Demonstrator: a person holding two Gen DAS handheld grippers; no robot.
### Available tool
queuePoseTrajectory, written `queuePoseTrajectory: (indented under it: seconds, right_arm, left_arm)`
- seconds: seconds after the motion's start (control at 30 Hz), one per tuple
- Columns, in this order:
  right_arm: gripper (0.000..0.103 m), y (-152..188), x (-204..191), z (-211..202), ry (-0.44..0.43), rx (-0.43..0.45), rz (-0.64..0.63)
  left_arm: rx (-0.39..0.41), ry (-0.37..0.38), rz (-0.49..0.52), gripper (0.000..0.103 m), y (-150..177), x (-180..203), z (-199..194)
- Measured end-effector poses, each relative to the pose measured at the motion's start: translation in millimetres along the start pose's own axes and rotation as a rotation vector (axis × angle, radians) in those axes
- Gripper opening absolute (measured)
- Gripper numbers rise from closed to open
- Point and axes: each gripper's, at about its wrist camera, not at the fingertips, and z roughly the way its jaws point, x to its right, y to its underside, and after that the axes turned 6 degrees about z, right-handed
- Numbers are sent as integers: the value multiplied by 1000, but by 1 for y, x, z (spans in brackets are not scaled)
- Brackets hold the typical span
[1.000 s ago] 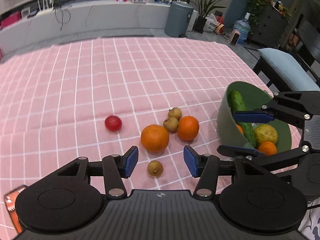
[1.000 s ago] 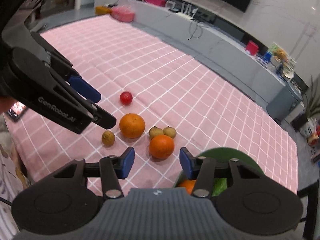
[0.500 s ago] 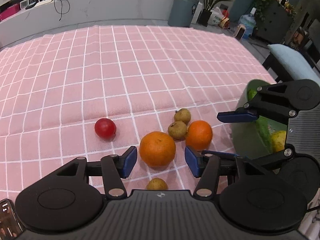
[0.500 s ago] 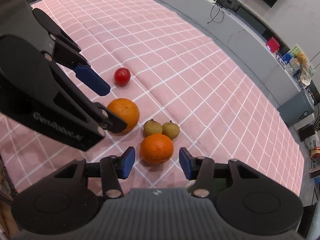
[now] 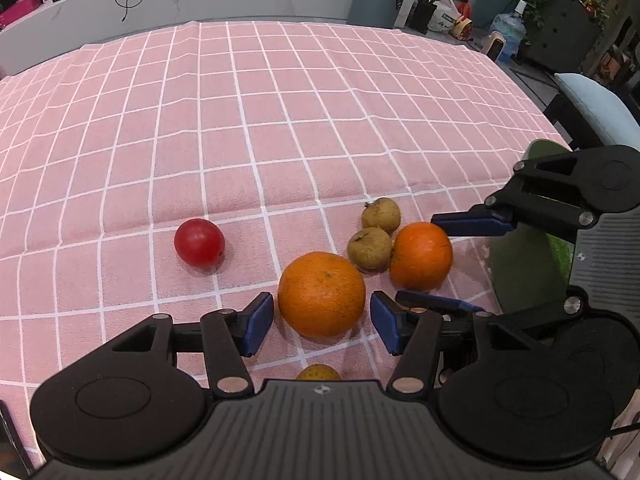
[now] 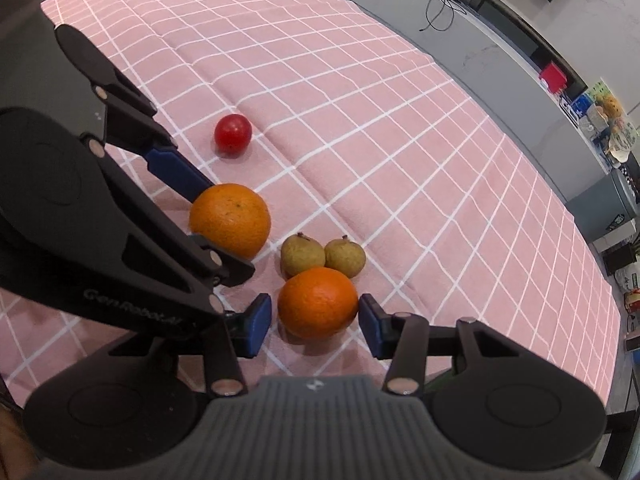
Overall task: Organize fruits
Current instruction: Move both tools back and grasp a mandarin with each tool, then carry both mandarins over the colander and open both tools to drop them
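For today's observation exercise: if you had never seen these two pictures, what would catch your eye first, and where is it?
Two oranges stand out on the pink checked tablecloth: the larger orange sits between the open left gripper, and the smaller orange sits between the open right gripper. Two small brownish fruits huddle against the smaller orange, and a red tomato lies apart to the left.
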Motion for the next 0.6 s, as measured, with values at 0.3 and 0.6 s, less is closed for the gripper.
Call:
queuePoseTrajectory:
  seconds: [0.3, 0.6]
  right_arm:
    - [40, 2, -6, 0, 39, 12, -17]
    - [39, 5, -11, -32, 71, 89, 22]
  left_arm:
    - [17, -6, 24, 50, 2, 5, 0]
    - [89, -16, -38, 50, 11, 5, -31]
